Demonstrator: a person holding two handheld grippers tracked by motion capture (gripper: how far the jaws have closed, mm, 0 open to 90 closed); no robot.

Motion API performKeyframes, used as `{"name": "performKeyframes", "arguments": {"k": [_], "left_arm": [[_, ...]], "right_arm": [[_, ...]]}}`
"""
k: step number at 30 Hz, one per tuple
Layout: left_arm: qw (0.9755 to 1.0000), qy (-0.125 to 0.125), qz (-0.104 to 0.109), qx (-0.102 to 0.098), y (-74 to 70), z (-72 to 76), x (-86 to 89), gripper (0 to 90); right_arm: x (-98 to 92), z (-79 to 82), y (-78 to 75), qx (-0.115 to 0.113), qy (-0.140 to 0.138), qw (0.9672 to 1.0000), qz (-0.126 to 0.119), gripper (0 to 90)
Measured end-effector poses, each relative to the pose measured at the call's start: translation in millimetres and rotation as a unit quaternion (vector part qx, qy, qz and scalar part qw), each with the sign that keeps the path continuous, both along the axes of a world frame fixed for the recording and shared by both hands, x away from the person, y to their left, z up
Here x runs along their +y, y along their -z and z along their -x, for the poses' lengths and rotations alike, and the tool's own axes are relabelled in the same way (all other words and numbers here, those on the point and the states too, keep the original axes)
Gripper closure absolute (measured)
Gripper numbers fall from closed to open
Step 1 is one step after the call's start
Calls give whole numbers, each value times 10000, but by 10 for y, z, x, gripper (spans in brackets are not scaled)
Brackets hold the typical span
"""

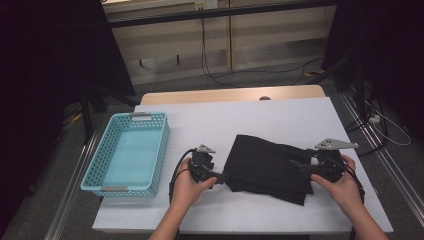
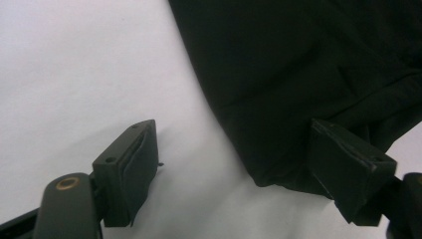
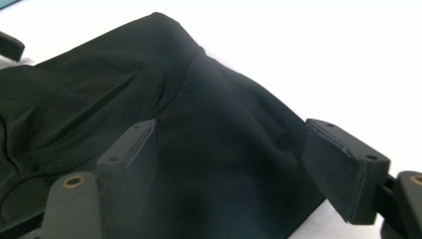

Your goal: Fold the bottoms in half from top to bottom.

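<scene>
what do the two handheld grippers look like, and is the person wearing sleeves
Both grippers, left gripper and right gripper, are black, each with two blocky jaws and flat pads. A grey three-cornered plate tops each, and a black cable loops from the left one. The forearms are bare; no sleeves show.

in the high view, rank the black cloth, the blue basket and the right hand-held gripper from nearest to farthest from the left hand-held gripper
1. black cloth, right beside the left hand-held gripper
2. blue basket, off to its left
3. right hand-held gripper, across the cloth at its right edge
</scene>
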State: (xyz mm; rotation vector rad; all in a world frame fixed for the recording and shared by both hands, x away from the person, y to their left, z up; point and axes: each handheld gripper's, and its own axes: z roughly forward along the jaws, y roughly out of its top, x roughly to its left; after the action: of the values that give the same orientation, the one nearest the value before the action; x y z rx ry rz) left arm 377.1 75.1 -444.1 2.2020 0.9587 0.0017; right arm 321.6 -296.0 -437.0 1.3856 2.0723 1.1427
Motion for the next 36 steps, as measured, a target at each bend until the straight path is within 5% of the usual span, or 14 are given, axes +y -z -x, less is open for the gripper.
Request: {"name": "performKeyframes", "arguments": {"k": [10, 21, 30, 36], "left_arm": [[9998, 144, -108, -47, 9, 58, -46, 341], [9996, 164, -208, 34, -6, 143, -111, 638], [9991, 53, -182, 370, -18, 119, -70, 801], [9984, -12, -162, 548, -34, 69, -26, 818]], "right_arm": [[-16, 8, 1, -4, 32, 10000, 13, 218], [-17, 5, 10, 12, 47, 10000, 18, 218], [-37, 16, -4, -38, 65, 10000, -10, 218], [-55, 33, -26, -100, 83, 9999, -43, 215]]}}
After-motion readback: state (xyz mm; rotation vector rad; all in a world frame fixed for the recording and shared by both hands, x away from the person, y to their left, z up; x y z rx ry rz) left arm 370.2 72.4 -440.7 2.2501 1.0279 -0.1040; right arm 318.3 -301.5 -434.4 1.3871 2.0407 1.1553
